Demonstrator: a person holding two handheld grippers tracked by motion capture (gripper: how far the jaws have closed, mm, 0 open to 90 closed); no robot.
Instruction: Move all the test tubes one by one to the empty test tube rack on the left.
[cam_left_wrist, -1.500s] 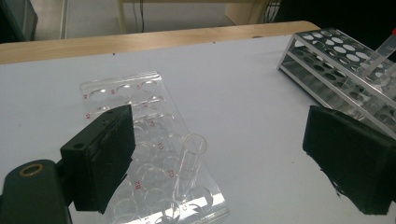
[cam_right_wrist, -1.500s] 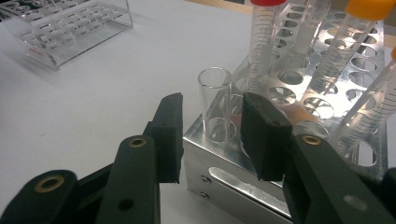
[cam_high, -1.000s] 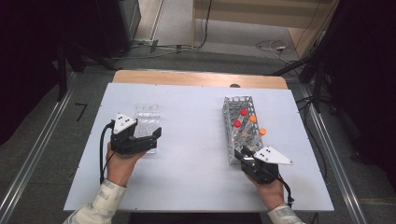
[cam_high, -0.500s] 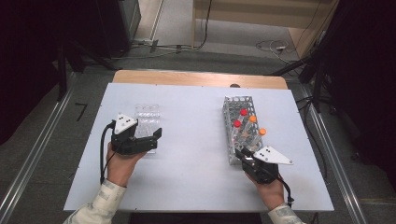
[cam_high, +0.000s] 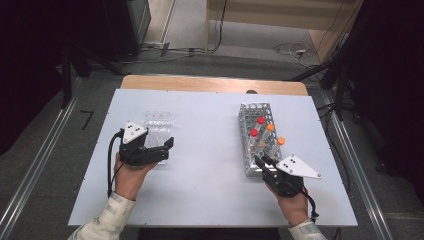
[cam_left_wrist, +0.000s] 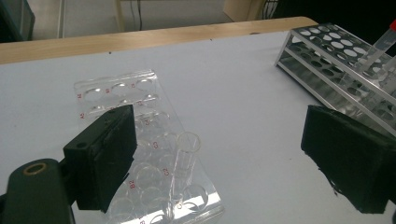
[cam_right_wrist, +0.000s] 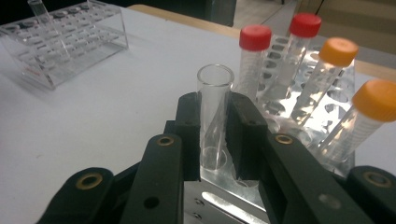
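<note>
An open clear glass tube (cam_right_wrist: 214, 121) is held upright in the right gripper (cam_right_wrist: 214, 140), its long axis vertical and its open mouth pointing up. It is located at the near end of the metal wire tube rack (cam_high: 248, 145), which is laid lengthwise away from the person on the right half of the white worktop (cam_high: 205, 150). Two red-capped tubes (cam_right_wrist: 254, 65) and two orange-capped tubes (cam_right_wrist: 327, 74) are leaned in the rack behind it, tilted to the right in the right gripper view.

Compared with one second ago, almost nothing is changed: both grippers are kept in the same places, and only a very small shift of the left gripper (cam_high: 167, 147) is seen.

The jaws of the right gripper are closed on the clear tube, one pad pressed on each side. The jaws of the left gripper are spread wide and nothing is held between them; they are placed over the clear plastic rack with lettered wells (cam_left_wrist: 140, 140), in which a second open clear tube (cam_left_wrist: 184, 161) is stood, slightly tilted.
</note>
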